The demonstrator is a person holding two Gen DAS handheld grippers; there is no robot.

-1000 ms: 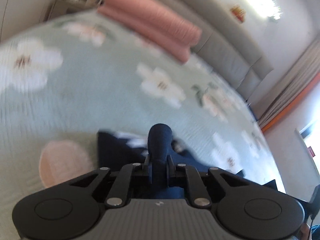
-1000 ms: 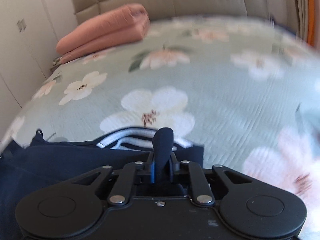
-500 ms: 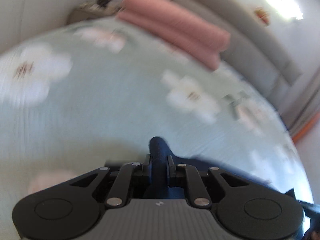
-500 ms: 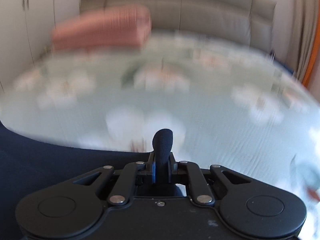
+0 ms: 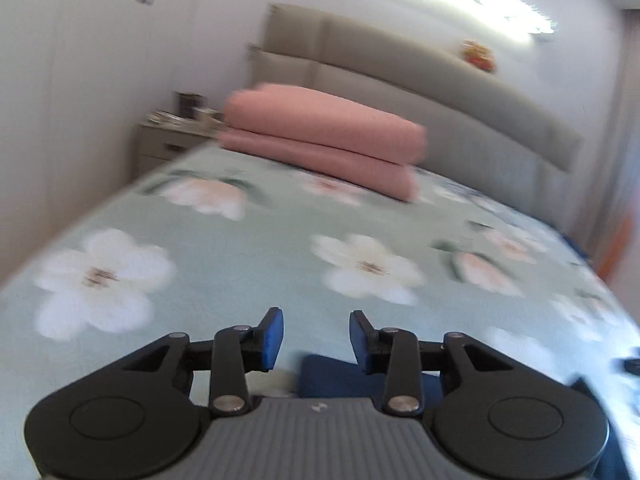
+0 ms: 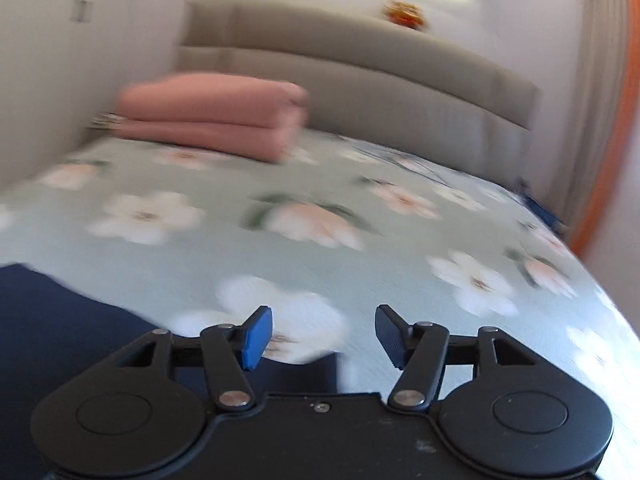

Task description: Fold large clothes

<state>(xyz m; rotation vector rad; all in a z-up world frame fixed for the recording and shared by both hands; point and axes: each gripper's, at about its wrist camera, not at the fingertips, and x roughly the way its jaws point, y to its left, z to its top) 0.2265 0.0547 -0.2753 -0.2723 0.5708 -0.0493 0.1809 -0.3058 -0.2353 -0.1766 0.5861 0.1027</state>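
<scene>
Where both clamped before, left tool, right tool gaping, navy garment released

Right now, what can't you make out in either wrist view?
- Navy garment: mostly behind the gripper bodies in both views, so its fold state is unknown.
- Nightstand items: small and blurred, left wrist view.
- Red-orange ornament above the headboard: motion blur.
- Right edge of the bedspread: smeared, left wrist view.
</scene>
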